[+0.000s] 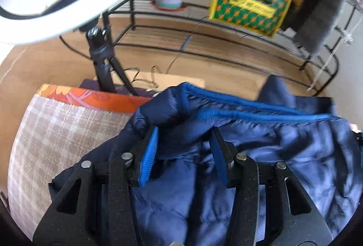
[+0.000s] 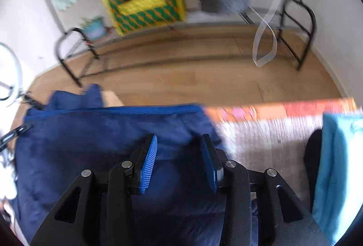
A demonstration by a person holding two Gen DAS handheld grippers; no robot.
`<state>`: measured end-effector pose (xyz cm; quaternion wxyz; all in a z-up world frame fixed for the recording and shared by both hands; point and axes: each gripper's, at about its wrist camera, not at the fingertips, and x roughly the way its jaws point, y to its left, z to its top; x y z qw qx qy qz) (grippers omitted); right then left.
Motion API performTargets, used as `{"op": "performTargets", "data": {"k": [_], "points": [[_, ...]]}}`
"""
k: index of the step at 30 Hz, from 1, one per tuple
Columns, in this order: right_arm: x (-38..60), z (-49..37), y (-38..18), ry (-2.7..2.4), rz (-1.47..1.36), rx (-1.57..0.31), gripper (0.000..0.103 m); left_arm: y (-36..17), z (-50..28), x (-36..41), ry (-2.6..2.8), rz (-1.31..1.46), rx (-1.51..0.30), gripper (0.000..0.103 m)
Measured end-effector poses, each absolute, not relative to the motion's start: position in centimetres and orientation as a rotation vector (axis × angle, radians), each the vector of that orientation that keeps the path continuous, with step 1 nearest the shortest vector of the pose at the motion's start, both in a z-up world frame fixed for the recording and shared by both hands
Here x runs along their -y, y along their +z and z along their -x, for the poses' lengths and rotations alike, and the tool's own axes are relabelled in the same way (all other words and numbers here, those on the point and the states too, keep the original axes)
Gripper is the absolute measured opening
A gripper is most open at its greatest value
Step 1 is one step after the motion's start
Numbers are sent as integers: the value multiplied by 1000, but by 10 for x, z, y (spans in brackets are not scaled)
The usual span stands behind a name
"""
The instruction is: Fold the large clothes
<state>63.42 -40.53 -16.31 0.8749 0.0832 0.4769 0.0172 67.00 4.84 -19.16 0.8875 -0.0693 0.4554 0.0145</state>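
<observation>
Navy puffer jacket (image 1: 261, 155), bright blue along its zipper edge, lies bunched on the checked bed cover (image 1: 63, 137). My left gripper (image 1: 182, 150) and right gripper (image 2: 179, 162) each stand half open, jacket fabric bunched between their pads; whether they pinch it I cannot tell.

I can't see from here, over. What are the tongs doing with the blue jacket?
Left tongs gripping puffy navy jacket. Right tongs too. Nothing in the way.

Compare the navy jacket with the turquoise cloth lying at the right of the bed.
The navy jacket is dark blue and puffy; the turquoise cloth is pale and flat-looking. The jacket lies under both grippers, the left gripper and right gripper; the cloth lies off to one side. Both rest on the checked cover.
</observation>
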Motion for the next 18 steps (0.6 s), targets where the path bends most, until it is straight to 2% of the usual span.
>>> {"op": "performTargets", "data": {"k": [3,7,8,10,11,18], "points": [[411,-637,-175,10,-204,-1027,38,-193,-669,-38,56,72,-940,48],[416,-619,-155,46,-199,-1010,39,-166,-647,-20,39,-42,-872,48],[419,-608,-147,54,-203,-995,39,-156,-636,-14,28,-72,-843,48],[432,-574,-132,96,-257,-973,51,-139,-614,-3,-29,-99,-806,48],[438,-560,-129,100,-281,-966,52,-132,-603,3,-47,-105,-791,48],[489,-437,-137,147,-501,-967,53,-106,-542,69,-276,-111,-794,48]]}}
